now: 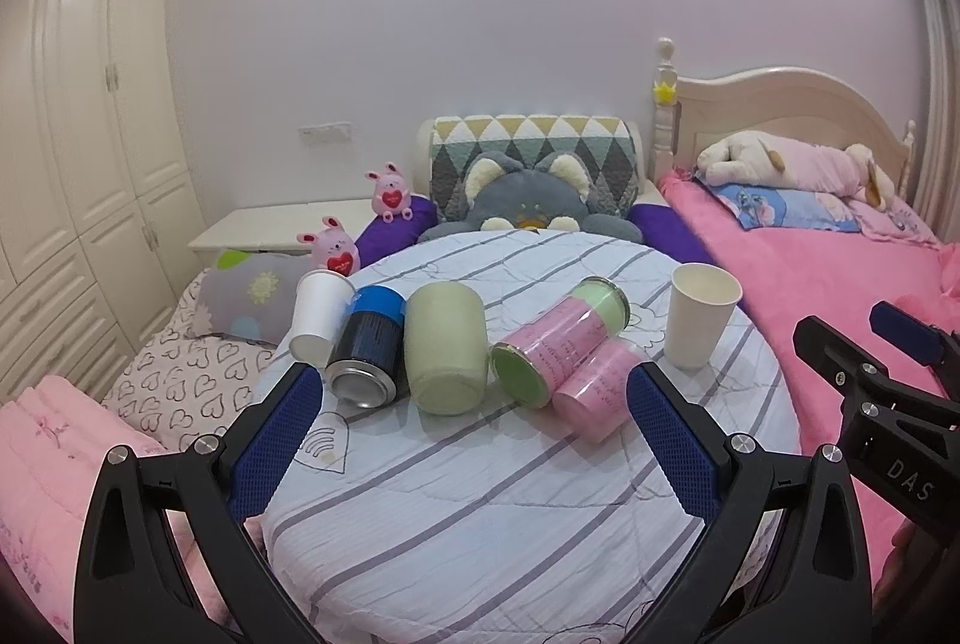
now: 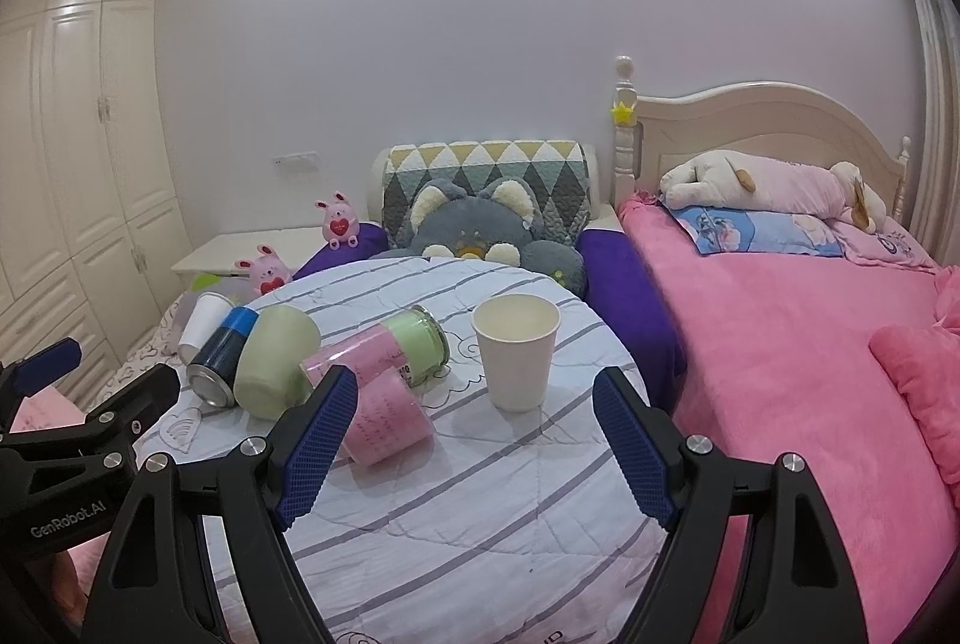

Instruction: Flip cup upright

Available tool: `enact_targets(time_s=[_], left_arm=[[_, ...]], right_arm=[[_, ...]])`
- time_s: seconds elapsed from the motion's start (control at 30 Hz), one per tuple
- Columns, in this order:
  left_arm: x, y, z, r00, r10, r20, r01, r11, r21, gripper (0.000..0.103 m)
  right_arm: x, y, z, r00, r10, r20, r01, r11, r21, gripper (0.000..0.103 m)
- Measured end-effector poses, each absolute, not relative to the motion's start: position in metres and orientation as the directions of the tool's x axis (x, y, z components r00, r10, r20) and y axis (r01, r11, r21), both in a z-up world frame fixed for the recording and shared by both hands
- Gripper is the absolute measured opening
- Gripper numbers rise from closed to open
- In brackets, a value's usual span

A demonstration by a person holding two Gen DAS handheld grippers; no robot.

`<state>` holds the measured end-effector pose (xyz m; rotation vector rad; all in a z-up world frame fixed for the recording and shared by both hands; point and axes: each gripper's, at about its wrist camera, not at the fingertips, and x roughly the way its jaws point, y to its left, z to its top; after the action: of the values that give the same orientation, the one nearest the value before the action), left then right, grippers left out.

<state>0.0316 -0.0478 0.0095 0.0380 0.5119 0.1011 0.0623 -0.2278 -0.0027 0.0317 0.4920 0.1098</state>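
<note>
A white paper cup stands upright, mouth up, at centre frame on the striped round surface; a second white cup lies tipped at the row's left end beside a blue spray can. Left tongs and right tongs gape, holding nothing.

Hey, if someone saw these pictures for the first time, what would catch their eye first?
Probably the row of toppled containers on the round striped table: a white paper cup at the left end, then a blue can, a pale green cup and pink cups. One white cup stands upright at the right end, beside the bright pink bed. Both open grippers frame the foreground.
</note>
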Motion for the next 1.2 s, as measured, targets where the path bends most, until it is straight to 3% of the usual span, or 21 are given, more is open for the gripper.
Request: enact_targets(time_s=[0.67,1.2], left_arm=[[0.045,-0.060,0.004,0.871,0.060,-0.488,-0.039,0.998,0.052,0.103],[0.021,0.018,0.003,0.843,0.193,-0.502,-0.192,0.980,0.056,0.103]], right_arm=[[0.067,-0.238,-0.011,0.876,0.102,-0.472,-0.083,0.995,0.060,0.082],[0.064,-0.170,-0.011,0.840,0.245,-0.485,-0.247,0.967,0.061,0.082]])
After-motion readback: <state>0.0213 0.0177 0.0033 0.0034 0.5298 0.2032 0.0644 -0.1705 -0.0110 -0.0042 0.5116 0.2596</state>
